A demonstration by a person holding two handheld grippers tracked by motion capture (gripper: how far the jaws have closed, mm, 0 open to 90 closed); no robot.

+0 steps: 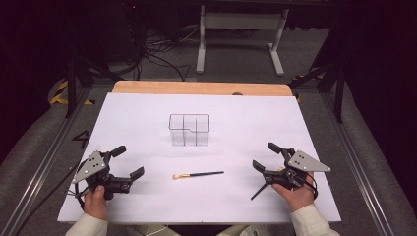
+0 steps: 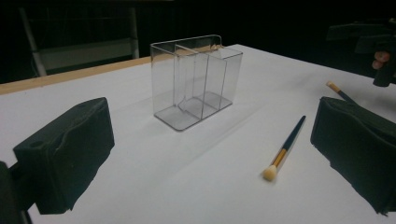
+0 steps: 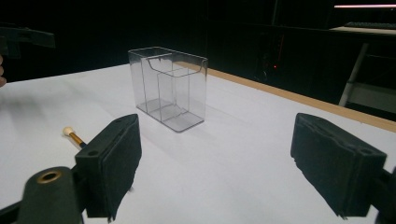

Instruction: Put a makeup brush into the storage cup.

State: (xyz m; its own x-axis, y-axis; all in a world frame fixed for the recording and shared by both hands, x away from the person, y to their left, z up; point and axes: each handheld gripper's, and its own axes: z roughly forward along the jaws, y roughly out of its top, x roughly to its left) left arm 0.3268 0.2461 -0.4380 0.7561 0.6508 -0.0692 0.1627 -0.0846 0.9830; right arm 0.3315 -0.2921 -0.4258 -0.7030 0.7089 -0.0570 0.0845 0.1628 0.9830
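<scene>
The left tool (image 1: 128,162) sits low over the near left corner of the counter (image 1: 147,105), its two black jaws spread wide with nothing between them. A hand (image 1: 96,196) grips it from behind, and a grey three-cornered plate rides on top. The right tool (image 1: 265,156) mirrors it at the near right corner, jaws just as wide apart and holding nothing, with the other hand (image 1: 295,192) wrapped around its handle and a pale sleeve showing at the near edge.

Between the two tools, close to the near edge and roughly at the middle of it, lies a small brush (image 1: 197,174). It rests flat on the white counter, its pale tip pointing toward the left side and its dark handle toward the right. In the left tool view the brush (image 2: 284,148) lies just inside the right jaw; in the right tool view its tip (image 3: 70,133) peeks out beside the left jaw.

Farther in, about the centre of the counter, a clear plastic organizer (image 1: 189,130) stands upright, divided into compartments that all look empty. It is well apart from the brush and from both tools. A strip of bare wood runs along the far edge of the counter.
</scene>
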